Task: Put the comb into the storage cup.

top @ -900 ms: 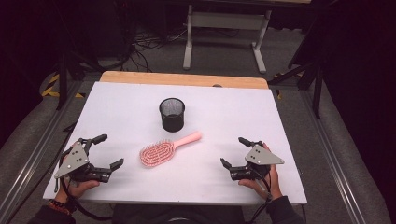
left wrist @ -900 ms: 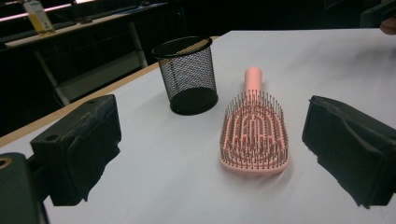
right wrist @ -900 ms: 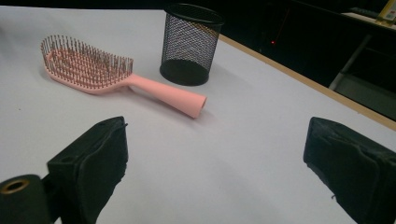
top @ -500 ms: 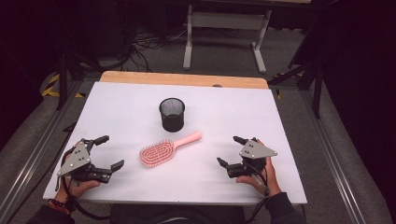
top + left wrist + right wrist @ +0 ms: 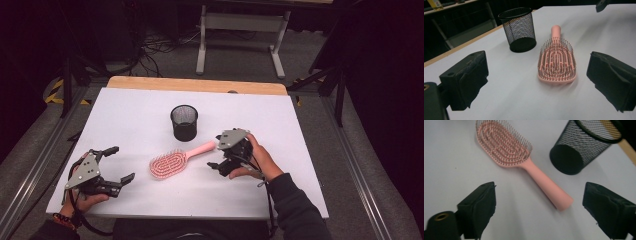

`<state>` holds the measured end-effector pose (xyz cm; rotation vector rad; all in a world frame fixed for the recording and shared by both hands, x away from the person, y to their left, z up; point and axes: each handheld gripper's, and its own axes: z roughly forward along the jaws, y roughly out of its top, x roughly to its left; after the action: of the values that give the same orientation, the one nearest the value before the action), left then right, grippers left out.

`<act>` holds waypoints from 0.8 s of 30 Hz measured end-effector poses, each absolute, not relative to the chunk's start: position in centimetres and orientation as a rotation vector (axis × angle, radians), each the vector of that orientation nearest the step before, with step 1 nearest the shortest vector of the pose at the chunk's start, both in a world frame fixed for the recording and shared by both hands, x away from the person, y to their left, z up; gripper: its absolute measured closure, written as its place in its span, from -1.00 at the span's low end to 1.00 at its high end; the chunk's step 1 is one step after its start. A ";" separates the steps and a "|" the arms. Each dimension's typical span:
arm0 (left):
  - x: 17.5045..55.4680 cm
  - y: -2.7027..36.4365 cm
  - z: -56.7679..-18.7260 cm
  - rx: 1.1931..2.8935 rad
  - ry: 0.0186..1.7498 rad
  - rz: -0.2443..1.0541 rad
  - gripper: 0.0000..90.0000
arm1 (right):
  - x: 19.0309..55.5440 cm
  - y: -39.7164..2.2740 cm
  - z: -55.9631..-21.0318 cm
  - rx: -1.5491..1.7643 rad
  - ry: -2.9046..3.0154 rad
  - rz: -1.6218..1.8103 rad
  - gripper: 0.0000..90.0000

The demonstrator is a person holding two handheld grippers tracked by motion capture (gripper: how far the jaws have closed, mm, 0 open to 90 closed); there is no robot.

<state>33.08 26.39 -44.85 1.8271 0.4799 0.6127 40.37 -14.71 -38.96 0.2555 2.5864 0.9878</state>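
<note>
My left tongs (image 5: 118,164) sit at the near left corner of the white table (image 5: 310,165), gripped in my left hand (image 5: 85,197), and their jaws stand wide apart with nothing between them. Through the left gripper view the two black pads frame bare table, and the brush lies beyond them, bristles up.

My right tongs (image 5: 216,150) are further in, near the middle of the table, held in my right hand (image 5: 260,160) with my dark sleeve (image 5: 295,210) trailing back to the near edge. Their jaws are also spread wide and hold nothing. In the right gripper view the end of the brush handle lies just ahead of the gap between the pads, not touching either one.

The pink hairbrush (image 5: 177,159) lies flat on the table between my two hands, its oval head toward my left and its handle slanting up and away to the right, the tip ending just beside my right tongs.

Behind the brush, a little further from me, stands a black mesh cup (image 5: 184,122), upright with its mouth open to the top. It is close to the handle but apart from it.

Past the white surface a strip of bare wood (image 5: 195,84) runs along the far edge of the table. Beyond that, on the grey floor, I see a pale metal frame (image 5: 240,22) and some loose cables (image 5: 160,47).
</note>
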 end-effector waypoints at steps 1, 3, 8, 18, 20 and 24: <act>33.0 26.4 -44.8 1.825 0.480 0.609 -0.89 | 40.7 -14.1 -39.0 0.221 2.608 0.951 -0.64; 33.0 26.3 -44.8 1.827 0.477 0.604 -0.89 | 41.7 -12.1 -39.3 0.138 2.688 0.814 -0.53; 33.2 26.4 -44.8 1.797 0.488 0.568 -0.88 | 43.5 -9.5 -39.9 0.049 2.765 0.682 -0.45; 33.3 26.2 -44.9 1.820 0.457 0.553 -0.88 | 46.8 -6.1 -41.8 -0.076 2.878 0.500 -0.11; 33.2 26.2 -44.9 1.815 0.454 0.549 -0.88 | 47.2 -5.7 -41.9 -0.113 2.895 0.505 -0.03; 33.2 26.2 -45.0 1.815 0.449 0.542 -0.88 | 47.6 -5.0 -42.5 -0.160 2.949 0.450 0.08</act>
<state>33.24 26.23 -44.95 1.8150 0.4494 0.5423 47.58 -5.01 -42.48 -0.1599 2.9492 0.4497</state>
